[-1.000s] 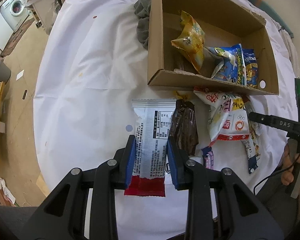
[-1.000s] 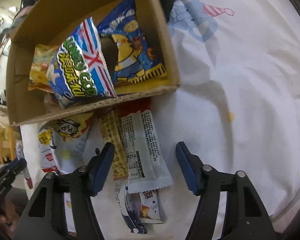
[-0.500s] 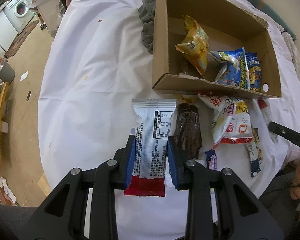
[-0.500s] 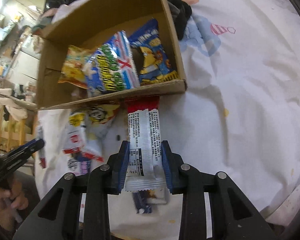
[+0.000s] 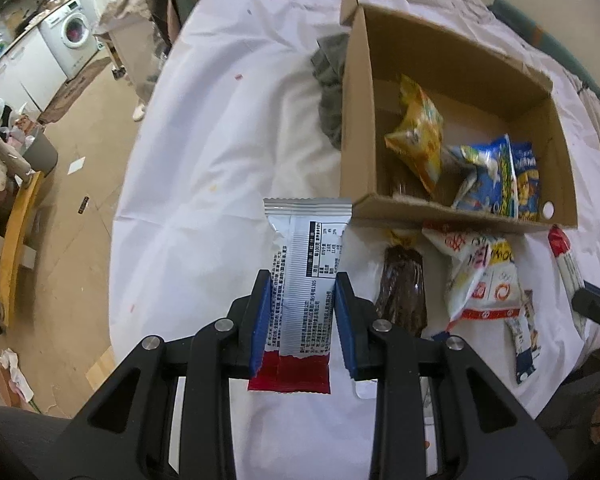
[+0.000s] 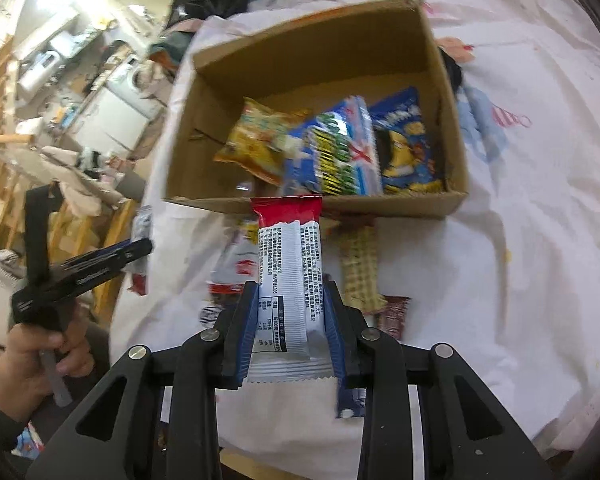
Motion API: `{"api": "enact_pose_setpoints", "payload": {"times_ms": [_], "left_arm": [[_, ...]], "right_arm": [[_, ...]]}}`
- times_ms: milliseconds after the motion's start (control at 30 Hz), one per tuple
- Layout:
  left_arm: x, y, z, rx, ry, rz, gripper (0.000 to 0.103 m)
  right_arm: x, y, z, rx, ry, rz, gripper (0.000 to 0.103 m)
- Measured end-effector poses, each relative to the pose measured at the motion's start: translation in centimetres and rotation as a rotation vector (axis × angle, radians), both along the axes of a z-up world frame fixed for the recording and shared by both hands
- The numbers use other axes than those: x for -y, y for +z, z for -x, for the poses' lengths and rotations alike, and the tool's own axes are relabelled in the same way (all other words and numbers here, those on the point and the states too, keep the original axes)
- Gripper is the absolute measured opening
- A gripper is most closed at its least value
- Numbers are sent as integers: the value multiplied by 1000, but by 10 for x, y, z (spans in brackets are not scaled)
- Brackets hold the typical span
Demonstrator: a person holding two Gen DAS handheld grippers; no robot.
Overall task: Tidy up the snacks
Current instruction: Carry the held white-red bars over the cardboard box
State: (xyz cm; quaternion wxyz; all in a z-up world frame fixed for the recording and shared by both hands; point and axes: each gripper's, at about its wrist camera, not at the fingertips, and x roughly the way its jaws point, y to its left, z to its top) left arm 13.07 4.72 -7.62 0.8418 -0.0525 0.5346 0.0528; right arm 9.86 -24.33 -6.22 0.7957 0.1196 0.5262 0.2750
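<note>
Both grippers are clamped on snack bars. Left gripper has its blue pads nearly together, pressing the two long sides of a silver bar wrapper whose red end points back toward the camera and whose crimped silver end reaches toward the near left corner of the cardboard box. Right gripper likewise squeezes a second silver bar wrapper, this one with its red end pointing away, just in front of the box's near wall. Both bars are held above the white cloth that covers the table. On the cloth between the grippers and the box lie loose snacks: a dark brown packet, a white and red bag, a waffle-patterned bar and a small blue packet nearer the cloth's front edge. Inside the box, against its near wall, stand a yellow bag, a blue and green bag and a blue and yellow bag. A grey rag lies crumpled against the box's left wall. In the right wrist view a person's hand holds the left gripper's handle at the left edge.
</note>
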Motion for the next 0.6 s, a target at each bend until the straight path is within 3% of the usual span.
{"api": "enact_pose_setpoints", "payload": {"times_ms": [267,600], "left_arm": [[2,40,3,112,10,-10,26],[20,78,-16,196,-52,14,26]], "right_arm": [[-3,28,9,95,40,-117,33],[18,57,-10,200,-83,-230,33]]}}
